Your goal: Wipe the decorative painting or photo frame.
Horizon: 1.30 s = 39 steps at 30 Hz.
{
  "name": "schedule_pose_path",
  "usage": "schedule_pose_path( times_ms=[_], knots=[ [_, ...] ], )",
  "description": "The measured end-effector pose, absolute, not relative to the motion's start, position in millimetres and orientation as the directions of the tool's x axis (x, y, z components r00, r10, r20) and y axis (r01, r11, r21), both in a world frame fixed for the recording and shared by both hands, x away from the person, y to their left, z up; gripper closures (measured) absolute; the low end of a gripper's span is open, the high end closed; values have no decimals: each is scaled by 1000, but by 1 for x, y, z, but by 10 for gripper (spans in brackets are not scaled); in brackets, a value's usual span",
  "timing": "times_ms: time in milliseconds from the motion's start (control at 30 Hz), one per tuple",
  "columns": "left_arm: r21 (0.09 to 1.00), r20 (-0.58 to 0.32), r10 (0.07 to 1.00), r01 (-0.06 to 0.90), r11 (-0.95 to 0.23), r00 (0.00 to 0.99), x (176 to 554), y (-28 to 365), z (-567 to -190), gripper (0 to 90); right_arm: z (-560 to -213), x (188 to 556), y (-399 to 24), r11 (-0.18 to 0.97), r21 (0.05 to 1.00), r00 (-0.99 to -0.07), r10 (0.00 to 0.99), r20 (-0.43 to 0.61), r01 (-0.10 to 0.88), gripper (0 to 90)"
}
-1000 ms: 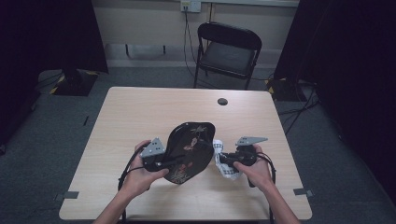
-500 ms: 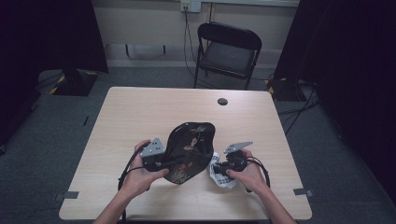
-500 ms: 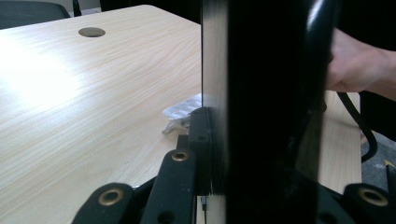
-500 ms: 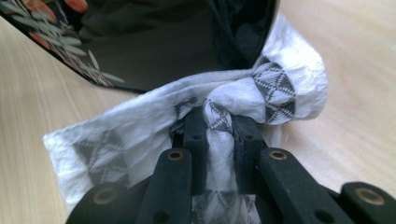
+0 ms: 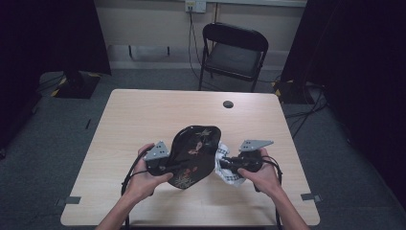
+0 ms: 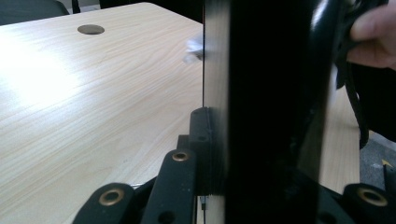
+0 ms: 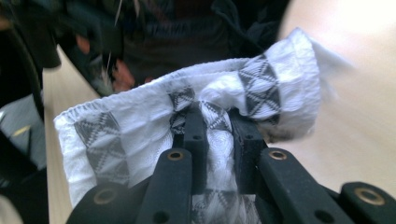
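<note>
Left tool (image 5: 173,165) pinching black tray (image 5: 194,155) rim above counter (image 5: 143,120); right tool (image 5: 225,165) pinching white cloth (image 7: 196,126) beside tray.

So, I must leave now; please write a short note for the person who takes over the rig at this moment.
Left claw: shut on the edge of the black tray, holding it tilted above the table.
Right claw: shut on the white patterned cloth, at the tray's right edge.
Done: both things are gripped and brought together.
Left: probably wiping the tray with the cloth, then setting both down. How clean the tray is I cannot tell.
</note>
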<state>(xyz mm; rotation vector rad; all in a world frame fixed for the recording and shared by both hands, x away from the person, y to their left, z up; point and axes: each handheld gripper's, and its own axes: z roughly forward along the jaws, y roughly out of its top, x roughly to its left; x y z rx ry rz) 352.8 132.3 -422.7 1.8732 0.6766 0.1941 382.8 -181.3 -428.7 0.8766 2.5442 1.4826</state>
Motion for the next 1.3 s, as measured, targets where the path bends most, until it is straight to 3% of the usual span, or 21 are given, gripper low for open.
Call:
schedule_pose_path(
  times_ms=[367,467,533,633,1100,1300],
  knots=[
    [896,-181,534,363,-256,826,352,133,-423,797,-467,379,-147,503,740,-871,435,229,446,799],
    [896,-181,535,363,-256,825,352,133,-423,798,-464,379,-148,497,746,-870,439,225,444,798],
    [896,-183,535,364,-255,825,352,133,-423,798,-450,382,-158,410,792,-849,469,243,453,798],
    [896,-183,532,364,-256,826,353,133,-423,798,-445,383,-165,370,811,-836,492,242,453,798],
    [893,-192,535,372,-252,823,352,133,-423,793,-482,382,-148,488,710,-839,469,277,508,795],
    [894,-199,534,376,-245,822,353,133,-424,789,-462,383,-156,412,776,-834,492,251,477,793]
  ],
)
